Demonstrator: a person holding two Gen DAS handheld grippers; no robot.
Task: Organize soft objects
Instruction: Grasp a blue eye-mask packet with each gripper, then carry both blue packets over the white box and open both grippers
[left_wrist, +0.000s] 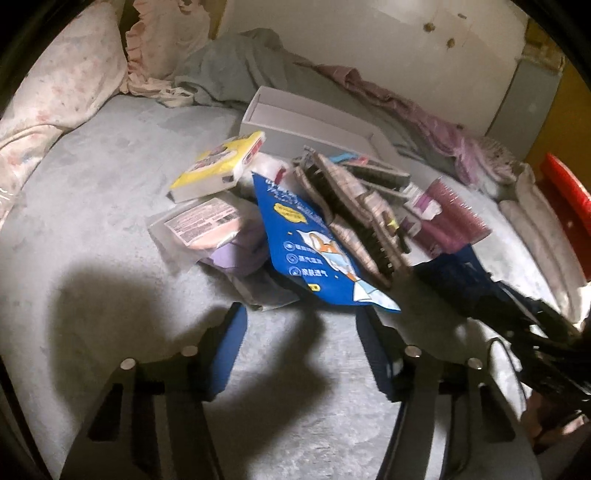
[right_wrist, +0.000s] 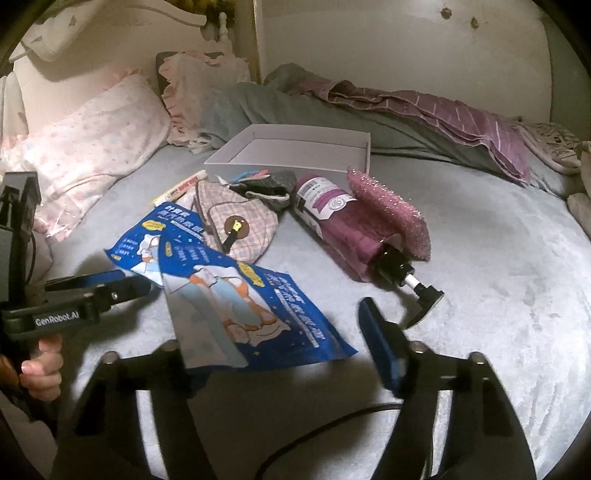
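Right gripper spread wide, near finger hidden under blue packet, left gripper wide apart, empty, pile blurred.

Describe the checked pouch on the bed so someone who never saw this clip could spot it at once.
Start at the open white cardboard box in the middle of the grey bed. Just in front of it, in the clutter, lies the pink-and-white checked fabric pouch. It alone is plaid, with a round brown patch, between blue printed packets and a purple pump bottle.

Black pump bottle on the grey bedsheet; white headboard behind.
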